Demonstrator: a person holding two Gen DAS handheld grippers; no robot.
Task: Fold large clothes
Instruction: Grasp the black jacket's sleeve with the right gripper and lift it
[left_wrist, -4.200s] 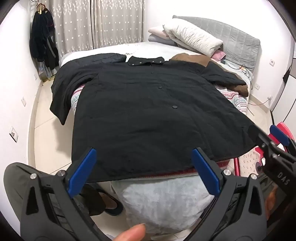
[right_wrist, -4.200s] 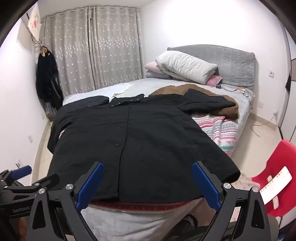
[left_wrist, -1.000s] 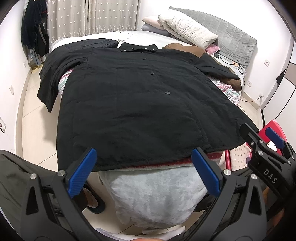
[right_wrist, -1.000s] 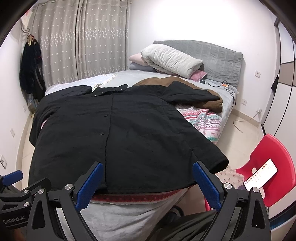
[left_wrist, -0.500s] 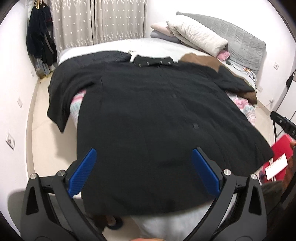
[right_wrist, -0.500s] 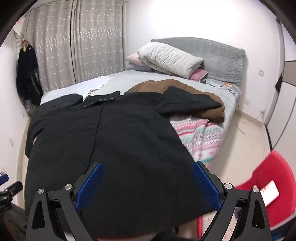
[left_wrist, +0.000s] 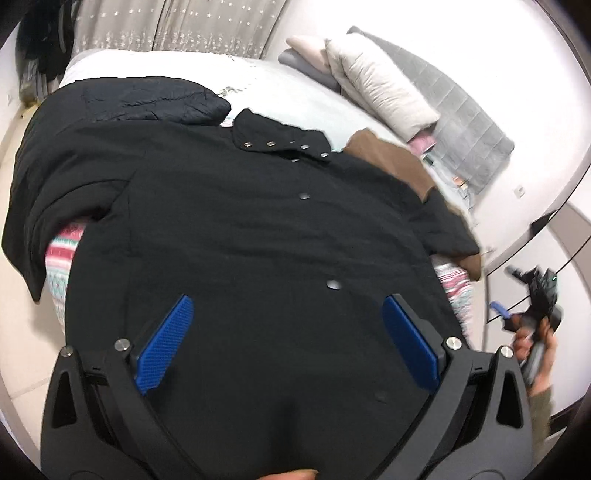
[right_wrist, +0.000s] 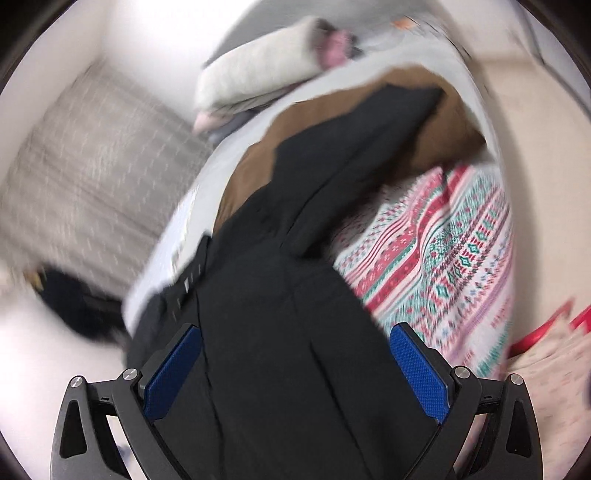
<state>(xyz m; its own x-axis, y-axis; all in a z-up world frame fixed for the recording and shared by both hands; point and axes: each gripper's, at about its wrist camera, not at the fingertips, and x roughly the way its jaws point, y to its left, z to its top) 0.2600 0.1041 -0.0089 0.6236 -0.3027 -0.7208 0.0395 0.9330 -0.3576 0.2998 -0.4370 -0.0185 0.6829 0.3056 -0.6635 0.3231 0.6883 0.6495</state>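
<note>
Black coat (left_wrist: 236, 236) flat on bed (left_wrist: 155, 66), collar (left_wrist: 280, 138) pointing away, hem nearest

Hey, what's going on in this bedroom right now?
A person is about to fold a big black coat spread button-side up across the bed. Both handheld grippers, the left gripper and the right gripper, hover over it with jaws open, holding nothing. The right view is motion-blurred. No fold shows yet.

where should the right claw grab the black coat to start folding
Take the black coat by the cuff of its right sleeve, coming in from the bed's right side: that sleeve lies spread outward over the brown garment, its end free.
</note>
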